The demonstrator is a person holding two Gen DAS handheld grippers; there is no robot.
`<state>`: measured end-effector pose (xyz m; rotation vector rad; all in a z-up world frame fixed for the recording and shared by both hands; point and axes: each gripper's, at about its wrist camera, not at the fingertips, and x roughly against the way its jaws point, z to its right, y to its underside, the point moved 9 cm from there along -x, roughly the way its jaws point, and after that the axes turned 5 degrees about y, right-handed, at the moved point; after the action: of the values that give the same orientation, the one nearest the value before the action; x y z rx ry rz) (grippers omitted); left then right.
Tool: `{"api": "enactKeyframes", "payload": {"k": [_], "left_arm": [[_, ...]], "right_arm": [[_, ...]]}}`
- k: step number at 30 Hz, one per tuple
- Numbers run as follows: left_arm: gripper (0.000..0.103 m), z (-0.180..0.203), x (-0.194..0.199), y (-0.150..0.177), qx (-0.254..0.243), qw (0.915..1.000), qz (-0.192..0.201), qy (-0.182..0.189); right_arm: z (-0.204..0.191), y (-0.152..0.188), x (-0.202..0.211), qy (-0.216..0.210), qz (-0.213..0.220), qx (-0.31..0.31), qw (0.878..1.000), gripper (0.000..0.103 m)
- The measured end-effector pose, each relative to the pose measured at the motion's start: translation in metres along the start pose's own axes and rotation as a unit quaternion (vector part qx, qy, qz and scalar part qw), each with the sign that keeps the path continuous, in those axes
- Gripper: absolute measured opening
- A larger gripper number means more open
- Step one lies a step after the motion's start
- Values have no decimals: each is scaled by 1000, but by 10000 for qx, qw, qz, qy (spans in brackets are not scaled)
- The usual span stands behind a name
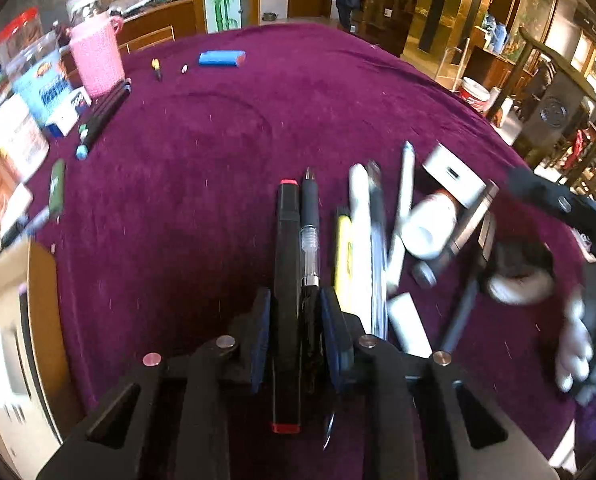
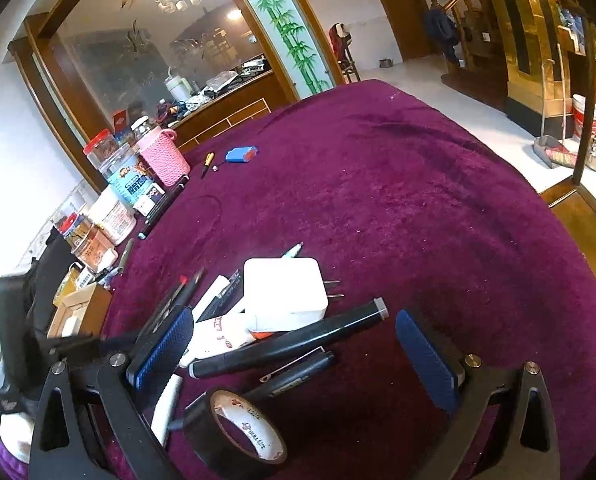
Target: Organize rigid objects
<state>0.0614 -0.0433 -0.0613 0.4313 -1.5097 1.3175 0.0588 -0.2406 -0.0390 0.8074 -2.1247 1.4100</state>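
My left gripper (image 1: 296,300) is shut on two things side by side: a black marker with red ends (image 1: 286,248) and a black gel pen (image 1: 309,220), both pointing away over the purple tablecloth (image 1: 202,168). To their right lies a blurred heap with a yellow pen (image 1: 342,256), white pens (image 1: 359,220) and a white charger (image 1: 453,176). My right gripper (image 2: 294,336) stands open above that heap. Between its blue pads lie the white charger (image 2: 284,290), a black marker with a grey end (image 2: 298,340), a white tube (image 2: 222,338) and a black pen (image 2: 298,376). A black tape roll (image 2: 238,428) sits nearest.
Jars, boxes and a pink knitted holder (image 1: 96,54) line the table's left edge. A blue case (image 1: 222,58) and a small screwdriver (image 1: 156,68) lie at the far side. A cardboard box (image 1: 14,320) stands at the near left. The table drops off to the floor on the right.
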Motion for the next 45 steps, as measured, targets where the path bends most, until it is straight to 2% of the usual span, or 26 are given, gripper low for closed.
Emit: {"api": "enactKeyframes", "payload": {"k": [3,5,8,9,10,12,16,23,26,29,34,36,40,45], "left_arm": [[24,-5,-1,-2,99,9999,39,-109],[40,-8,-12,-8,57,9997,14,-250],[42,-8,-20,-20,93,9992,175,-356],[39,-9,-20,-22,162,9991,188,-342],[25,-8,-17,-22,259,9992,243,-181],[25,-6,-9,-20,445,9983,328,194],[25,-5,20,-9,567,9959,611,361],[25,4,92,12,891,9812,1399,985],[25,3,108,23,964,9776,1577,1009],[25,-2,105,37,1092,9787,1463,936],[25,-5,74,57,1420,9801,978,987],[26,-10,63,64,1637,9791,811,888],[29,-18,59,74,1887,9746,839,868],[27,-26,57,88,1744,9809,753,408]], "right_arm": [[-2,-1,1,-39,12,19,10000,102],[-3,0,0,-44,-5,39,10000,102],[0,0,1,-8,11,19,10000,102],[2,-1,1,16,19,-1,10000,102],[2,-2,0,23,19,-19,10000,102],[5,-2,0,30,19,-72,10000,102],[9,-3,-2,23,-12,-179,9998,102],[12,-5,0,9,39,-252,9997,102],[10,-7,3,-180,51,-309,9993,102],[-4,1,18,-548,-56,-181,9983,102],[-29,30,42,-526,-354,400,9972,102],[-48,40,55,-649,-386,602,9953,102],[-89,60,62,-906,-535,1045,9889,102],[-135,88,46,-1248,-937,1350,9785,103]]}}
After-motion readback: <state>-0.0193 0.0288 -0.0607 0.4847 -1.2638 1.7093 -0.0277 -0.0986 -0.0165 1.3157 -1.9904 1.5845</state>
